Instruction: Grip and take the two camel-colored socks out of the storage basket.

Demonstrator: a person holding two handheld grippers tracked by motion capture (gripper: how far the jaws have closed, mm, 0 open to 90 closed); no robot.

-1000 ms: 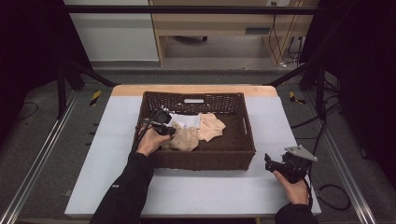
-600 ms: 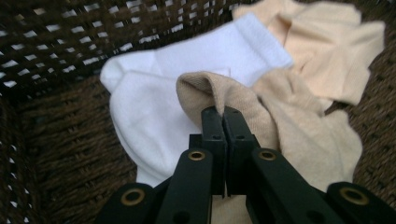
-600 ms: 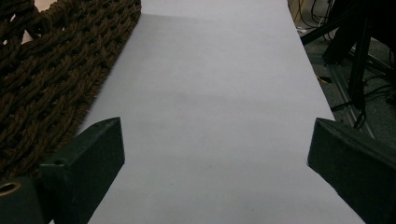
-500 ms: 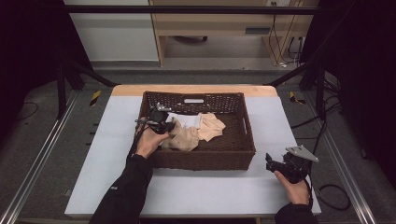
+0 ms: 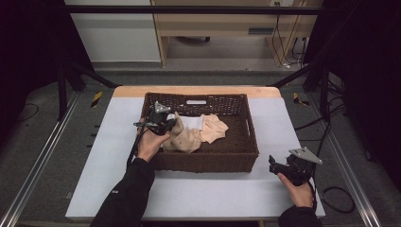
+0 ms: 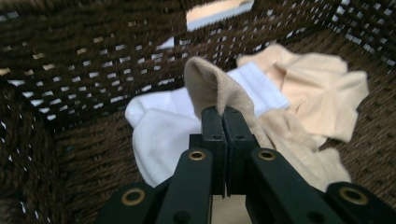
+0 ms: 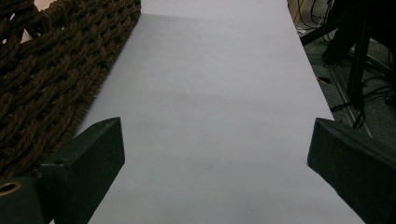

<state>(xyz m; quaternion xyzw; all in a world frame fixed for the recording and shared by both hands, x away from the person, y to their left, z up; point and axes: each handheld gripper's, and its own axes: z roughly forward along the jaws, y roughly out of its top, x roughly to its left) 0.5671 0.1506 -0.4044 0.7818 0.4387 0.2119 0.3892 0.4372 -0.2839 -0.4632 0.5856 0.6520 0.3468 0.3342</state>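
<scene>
On the white table (image 5: 208,194), the left gripper (image 6: 223,122) pinches a tan sock (image 6: 275,135); right gripper (image 7: 215,158) spread.

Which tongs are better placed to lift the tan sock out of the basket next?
Left. The left tongs are already shut on the tan sock inside the basket. The right tongs are open above the bare table, outside the basket, so they would likely have to travel first.

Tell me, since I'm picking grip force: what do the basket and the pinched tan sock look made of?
Basket: dark brown woven wicker or rattan-like strands, matte; twisted braids and open gaps show. It could be a synthetic weave. Tan sock: soft knit fabric, matte, draping in folds where the left gripper pinches it shut.
</scene>
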